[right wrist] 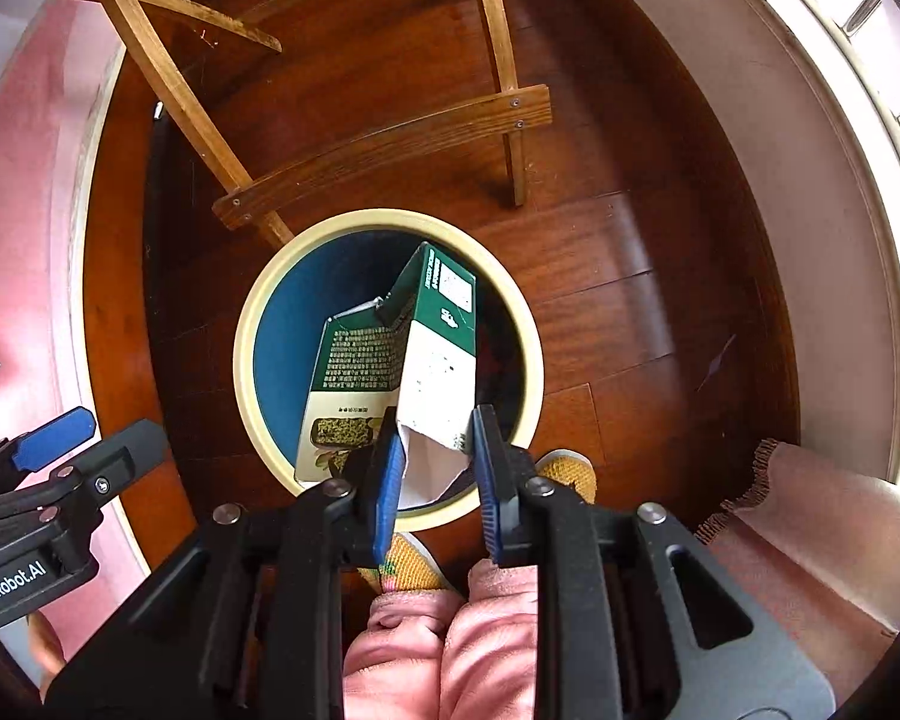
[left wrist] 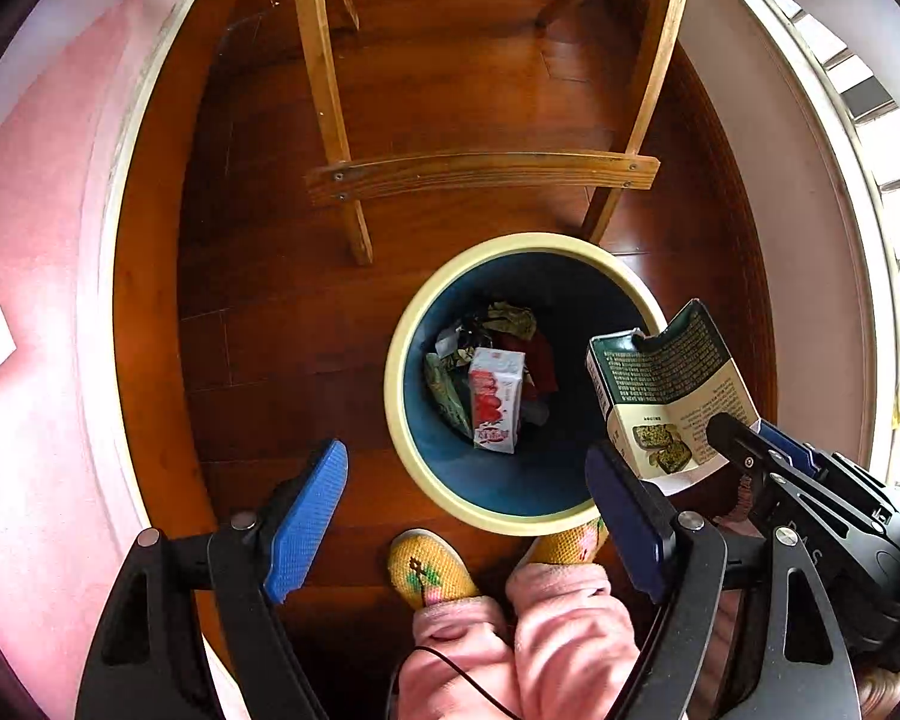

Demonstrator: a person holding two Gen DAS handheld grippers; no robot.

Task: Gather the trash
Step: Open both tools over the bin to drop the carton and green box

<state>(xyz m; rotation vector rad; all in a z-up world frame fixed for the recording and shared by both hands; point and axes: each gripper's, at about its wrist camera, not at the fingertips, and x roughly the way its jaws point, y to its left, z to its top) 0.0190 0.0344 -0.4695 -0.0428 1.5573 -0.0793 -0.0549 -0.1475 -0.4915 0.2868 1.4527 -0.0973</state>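
Dark reddish wooden floorboards [left wrist: 450, 120] fill both views, seen from above, with a pale skirting and pink wall curving round the left edge and a bright window frame on the right. Light wooden chair legs [left wrist: 480, 177], joined by a curved crossbar, stand on the floor just beyond a round waste bin [left wrist: 405, 420]. That bin has a cream rim and a blue inside. It holds crumpled wrappers and a small red-and-white carton [left wrist: 497, 401] standing on end.

Both pairs of tongs point downward toward the floor. Seen from the left wrist view, the left tongs [left wrist: 471, 507] hang over the near rim of the bin with their blue pads spread wide apart and nothing between them. Beside them, the right tongs [right wrist: 435, 450] are closed on the lower end of a green-and-white box [right wrist: 384, 360]. They hold it tilted over the mouth of the bin, with its opened far end pointing down into the blue interior. The box is above the bin and does not touch the trash inside.

At the bottom of both views, a person's pink trouser legs [left wrist: 546, 630] and yellow knitted slippers [left wrist: 432, 564] stand against the near side of the bin. A pinkish fringed cloth [right wrist: 822, 540] lies at the lower right in the right wrist view.
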